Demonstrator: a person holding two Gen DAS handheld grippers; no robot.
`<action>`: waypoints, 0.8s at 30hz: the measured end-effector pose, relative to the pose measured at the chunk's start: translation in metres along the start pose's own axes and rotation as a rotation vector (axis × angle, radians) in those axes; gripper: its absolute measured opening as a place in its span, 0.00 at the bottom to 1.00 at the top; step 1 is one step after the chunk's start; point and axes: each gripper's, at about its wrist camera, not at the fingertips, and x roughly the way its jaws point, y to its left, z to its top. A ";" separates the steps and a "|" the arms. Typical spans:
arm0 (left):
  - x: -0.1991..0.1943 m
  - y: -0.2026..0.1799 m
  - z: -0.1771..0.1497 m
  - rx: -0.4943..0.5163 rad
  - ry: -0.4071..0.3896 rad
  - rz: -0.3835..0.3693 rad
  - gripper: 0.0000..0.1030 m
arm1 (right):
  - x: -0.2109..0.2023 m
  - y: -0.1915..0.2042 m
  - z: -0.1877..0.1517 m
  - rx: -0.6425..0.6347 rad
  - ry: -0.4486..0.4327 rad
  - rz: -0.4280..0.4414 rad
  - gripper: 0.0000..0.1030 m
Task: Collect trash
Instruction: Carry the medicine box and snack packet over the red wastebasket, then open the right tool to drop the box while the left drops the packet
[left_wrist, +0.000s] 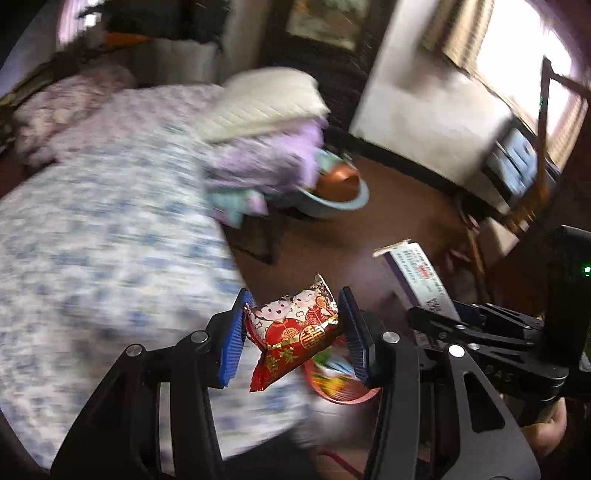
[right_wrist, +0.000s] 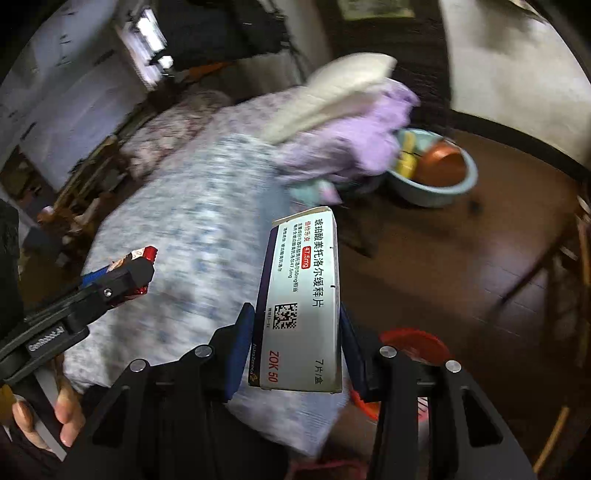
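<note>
Left gripper (left_wrist: 293, 328) clamps the red snack wrapper (left_wrist: 291, 332); right gripper (right_wrist: 297, 354) clamps the medicine box (right_wrist: 303, 302)

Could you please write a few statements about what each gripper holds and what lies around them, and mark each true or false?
1. The left gripper is shut on a red snack packet. True.
2. The right gripper is empty. False: it is shut on a white medicine box.
3. A red bin shows below the grippers. True.
4. The blue basin stands on the bed. False: it stands on the brown floor, beside the bed.
5. A white pillow lies on purple bedding. True.
</note>
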 end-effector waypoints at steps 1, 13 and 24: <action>0.011 -0.010 -0.002 0.012 0.020 -0.013 0.47 | 0.003 -0.013 -0.004 0.017 0.012 -0.012 0.44; 0.128 -0.090 -0.028 0.142 0.224 -0.071 0.47 | 0.110 -0.134 -0.083 0.237 0.258 -0.070 0.44; 0.174 -0.095 -0.046 0.152 0.312 -0.059 0.47 | 0.171 -0.156 -0.118 0.272 0.350 -0.096 0.45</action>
